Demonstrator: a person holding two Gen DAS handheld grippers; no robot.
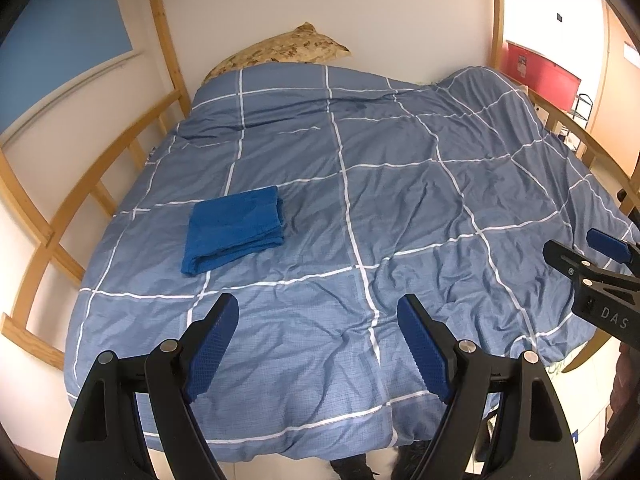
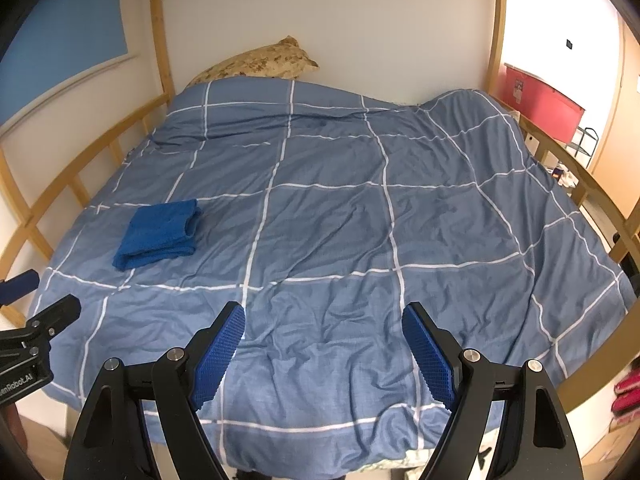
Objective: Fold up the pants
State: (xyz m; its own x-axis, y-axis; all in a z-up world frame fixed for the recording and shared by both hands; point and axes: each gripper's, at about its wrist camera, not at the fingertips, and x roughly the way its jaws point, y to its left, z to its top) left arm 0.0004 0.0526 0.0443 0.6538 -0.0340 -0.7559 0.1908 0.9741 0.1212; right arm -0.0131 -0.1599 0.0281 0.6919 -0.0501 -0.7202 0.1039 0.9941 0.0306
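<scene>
Two hand-held grippers hover above the foot of a bed, both pointing down at its checked blue duvet (image 1: 400, 184) and neither touching anything. The left gripper (image 1: 318, 346) has its jaws spread wide with only bedding visible between the blue ribbed pads (image 1: 212, 348); the right gripper (image 2: 323, 354) is likewise released and empty, and its tip shows at the right edge of the left camera's view. The pants (image 1: 234, 229), a deep blue garment, lie on the duvet on the left half of the bed, well beyond both sets of jaws, and already sit as a compact, layered rectangle with its folded edge toward the camera. A patterned pillow (image 1: 280, 50) rests against the wall at the head of the bed, inside the wooden bed frame (image 1: 60, 216)

Judged from how the bundle lies, the folding appears finished or nearly so, and the step in hand looks like a final check or a retreat. To do it well, the person would keep both jaws clear of the stack so no layer is dragged open; if any tidying is wanted, a light press along the top layers, working from the folded edge outward, should flatten them without shifting the pile. The soft, rumpled duvet gives little support, so a hard push could tilt the stack
</scene>
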